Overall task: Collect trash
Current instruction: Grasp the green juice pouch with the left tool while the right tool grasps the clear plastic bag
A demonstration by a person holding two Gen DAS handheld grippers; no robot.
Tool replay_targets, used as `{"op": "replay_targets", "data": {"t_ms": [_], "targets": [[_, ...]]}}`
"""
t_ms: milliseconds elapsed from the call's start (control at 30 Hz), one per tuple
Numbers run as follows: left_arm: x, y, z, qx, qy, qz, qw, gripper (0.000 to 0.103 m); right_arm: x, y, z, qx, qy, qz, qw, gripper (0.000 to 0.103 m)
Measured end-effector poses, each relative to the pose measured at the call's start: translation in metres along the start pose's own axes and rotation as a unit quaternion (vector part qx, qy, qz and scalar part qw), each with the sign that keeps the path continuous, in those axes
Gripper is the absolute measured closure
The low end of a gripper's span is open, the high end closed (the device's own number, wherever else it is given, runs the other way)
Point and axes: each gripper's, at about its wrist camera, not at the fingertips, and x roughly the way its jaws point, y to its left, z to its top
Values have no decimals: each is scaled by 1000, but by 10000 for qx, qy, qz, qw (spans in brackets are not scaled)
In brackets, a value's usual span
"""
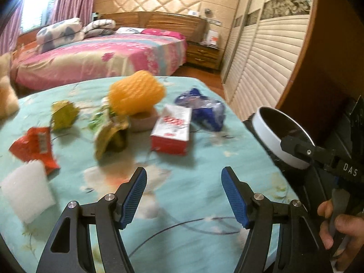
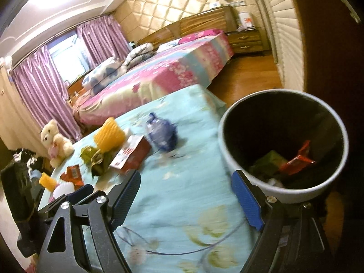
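Note:
Trash lies on a turquoise flowered cloth: an orange foam net, a red and white box, a blue plastic bag, yellow-green wrappers, a red wrapper and a white foam piece. My left gripper hovers open over bare cloth, short of the box, with nothing between its blue pads. My right gripper is open and empty too, beside a white bin with a black inside. A red wrapper and a green packet lie in the bin.
A bed with a pink cover stands beyond the cloth. Slatted wardrobe doors run along the right. A teddy bear sits at the cloth's far left edge. A hand holds the right tool near the bin's rim.

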Motion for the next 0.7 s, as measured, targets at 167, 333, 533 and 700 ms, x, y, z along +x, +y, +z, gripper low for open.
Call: {"op": "replay_targets", "data": {"t_ms": [167,333,533,700], "targets": [[-5,24,0,-209,30,155,9997,35,17,18,-9,-128,145,128,9997,19],[-1,38,5,-351,60,389,9986,35,33,29,-11,-263,238,197,9992,19],[13,46,16,-403,85,637,9971,31,51,33,0,-406,254,186,9987,19],[31,53,29,-494,188,737,9959,30,67,35,13,-527,256,141,9982,19]]}}
